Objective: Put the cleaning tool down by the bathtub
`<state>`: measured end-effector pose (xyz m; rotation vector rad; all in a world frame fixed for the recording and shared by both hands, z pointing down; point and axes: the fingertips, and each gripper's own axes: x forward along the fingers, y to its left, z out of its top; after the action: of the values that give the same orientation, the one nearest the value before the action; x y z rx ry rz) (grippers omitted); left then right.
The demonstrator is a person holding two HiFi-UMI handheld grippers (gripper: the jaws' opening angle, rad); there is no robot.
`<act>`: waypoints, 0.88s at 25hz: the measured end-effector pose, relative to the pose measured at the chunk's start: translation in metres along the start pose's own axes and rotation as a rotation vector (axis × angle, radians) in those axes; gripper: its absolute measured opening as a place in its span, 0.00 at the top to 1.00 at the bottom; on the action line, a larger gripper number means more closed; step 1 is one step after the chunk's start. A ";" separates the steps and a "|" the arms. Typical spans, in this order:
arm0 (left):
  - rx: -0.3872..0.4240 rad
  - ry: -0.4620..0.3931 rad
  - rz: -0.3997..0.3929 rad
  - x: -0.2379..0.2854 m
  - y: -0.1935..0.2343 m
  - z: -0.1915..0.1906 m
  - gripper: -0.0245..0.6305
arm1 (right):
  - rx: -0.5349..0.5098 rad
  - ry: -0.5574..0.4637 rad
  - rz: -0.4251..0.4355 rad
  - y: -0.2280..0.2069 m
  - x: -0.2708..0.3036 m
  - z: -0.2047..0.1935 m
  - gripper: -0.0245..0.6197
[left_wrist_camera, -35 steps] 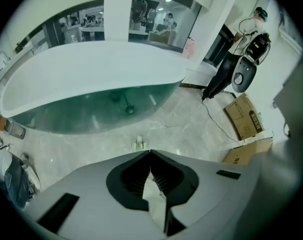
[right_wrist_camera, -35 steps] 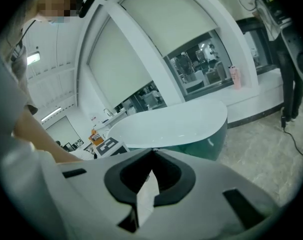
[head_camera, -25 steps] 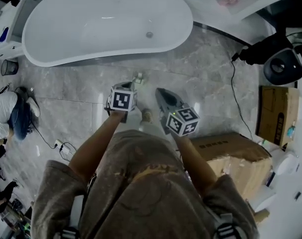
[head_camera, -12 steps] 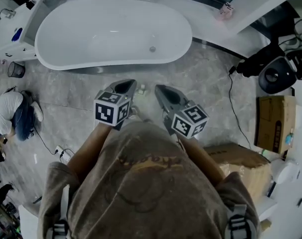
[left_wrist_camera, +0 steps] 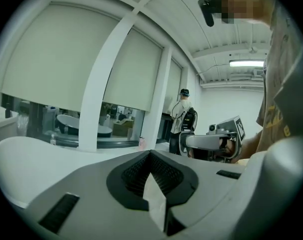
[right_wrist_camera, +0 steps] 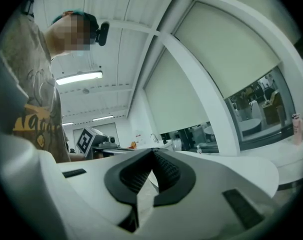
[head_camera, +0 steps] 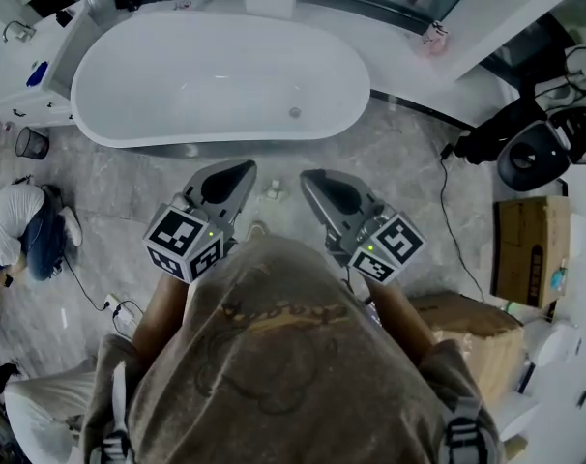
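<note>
The white bathtub (head_camera: 220, 75) lies across the top of the head view. A small pale object (head_camera: 271, 189), too small to make out clearly, lies on the grey floor just in front of the tub, between the two grippers and well below them. My left gripper (head_camera: 243, 169) is raised in front of the person's chest, shut and empty; its jaws (left_wrist_camera: 150, 154) meet with nothing between them. My right gripper (head_camera: 310, 177) is held beside it at the same height, also shut and empty (right_wrist_camera: 152, 151). Each gripper view shows the other gripper, the right gripper (left_wrist_camera: 216, 140) and the left gripper's marker cube (right_wrist_camera: 89, 140).
A person (head_camera: 27, 222) crouches on the floor at left beside a small bin (head_camera: 30, 143). Cardboard boxes (head_camera: 530, 249) and black equipment (head_camera: 530, 153) with a cable (head_camera: 448, 216) stand at right. Another person (left_wrist_camera: 182, 120) stands in the background.
Both grippers have risen toward the head camera and tipped up from pointing at the floor to near level. The small pale object stays on the floor by the tub.
</note>
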<state>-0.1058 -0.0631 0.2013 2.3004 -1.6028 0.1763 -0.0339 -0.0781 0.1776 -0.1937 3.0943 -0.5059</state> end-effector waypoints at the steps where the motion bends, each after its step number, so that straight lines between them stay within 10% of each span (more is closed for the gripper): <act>1: 0.006 -0.005 -0.003 -0.001 0.002 0.001 0.96 | 0.001 -0.004 0.005 0.001 0.003 0.001 0.96; 22: 0.025 -0.014 0.019 -0.010 0.004 -0.013 0.96 | 0.013 0.060 0.152 0.016 0.010 -0.019 0.96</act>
<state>-0.1119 -0.0511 0.2114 2.3107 -1.6395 0.1861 -0.0463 -0.0579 0.1907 0.0578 3.1287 -0.5366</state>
